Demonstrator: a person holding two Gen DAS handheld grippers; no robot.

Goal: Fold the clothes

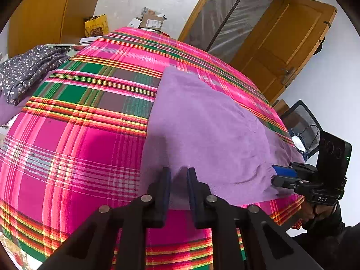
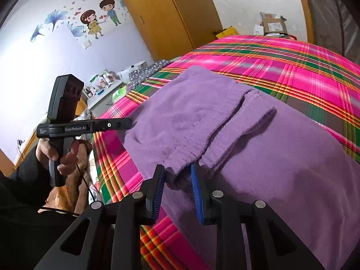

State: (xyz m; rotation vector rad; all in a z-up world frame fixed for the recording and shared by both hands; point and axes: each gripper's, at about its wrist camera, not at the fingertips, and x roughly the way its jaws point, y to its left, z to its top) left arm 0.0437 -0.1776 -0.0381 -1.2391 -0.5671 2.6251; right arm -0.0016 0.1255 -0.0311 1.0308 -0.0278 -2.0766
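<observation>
A purple fleece garment (image 1: 202, 126) lies spread on a bed with a pink plaid cover (image 1: 74, 148). My left gripper (image 1: 177, 171) is open, its fingers straddling the garment's near edge. In the right wrist view the garment (image 2: 281, 157) shows a folded-over flap (image 2: 189, 114). My right gripper (image 2: 177, 171) is open around a corner of that fabric. The right gripper also shows in the left wrist view (image 1: 284, 176) at the garment's right edge. The left gripper shows in the right wrist view (image 2: 129, 121) at the garment's left edge.
A grey dotted garment (image 1: 29, 69) lies at the bed's far left. Boxes (image 1: 153, 21) and a yellow bag (image 1: 96, 25) sit beyond the bed. A wooden door (image 1: 285, 40) and a mesh chair (image 1: 303, 121) stand to the right. A cluttered side table (image 2: 105, 90) stands left.
</observation>
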